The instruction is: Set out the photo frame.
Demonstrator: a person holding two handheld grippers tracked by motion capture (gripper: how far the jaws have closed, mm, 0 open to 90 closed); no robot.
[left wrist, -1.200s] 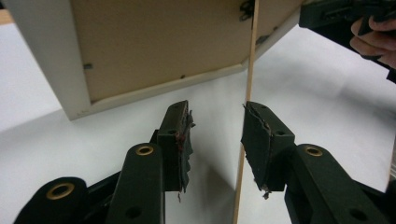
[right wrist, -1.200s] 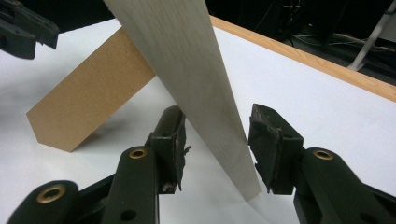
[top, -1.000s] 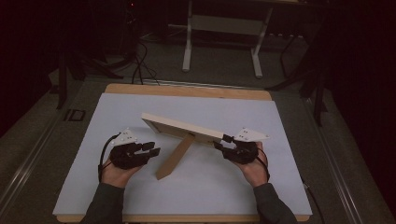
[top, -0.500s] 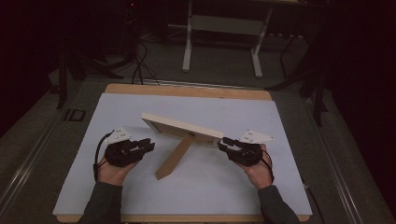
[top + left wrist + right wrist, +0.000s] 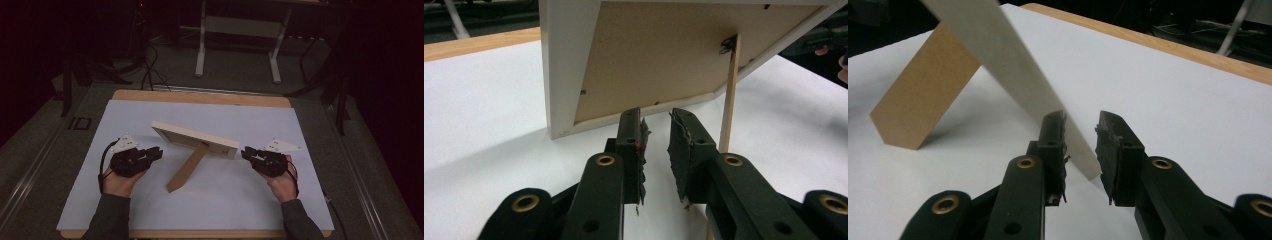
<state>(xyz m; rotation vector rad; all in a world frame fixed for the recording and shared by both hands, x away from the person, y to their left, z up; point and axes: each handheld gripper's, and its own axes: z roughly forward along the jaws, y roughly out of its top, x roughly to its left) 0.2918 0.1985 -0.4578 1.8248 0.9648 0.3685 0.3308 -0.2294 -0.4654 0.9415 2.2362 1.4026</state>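
- High view is dim overall; the room around the table (image 5: 125, 95) is almost black, corners darken like vignette, w/ some grain.
- White table sheet (image 5: 240, 195) is the brightest area, evenly lit from above, no glare.
- Picture frame (image 5: 195, 139) gives a soft, weak shadow on the sheet.
- Gripper views are brighter; near jaws a bit soft, frame back (image 5: 654, 55) reasonably sharp.
- In the right gripper view, the brown stand (image 5: 923, 95) drops a soft grey shadow; far background is blurred and dark.
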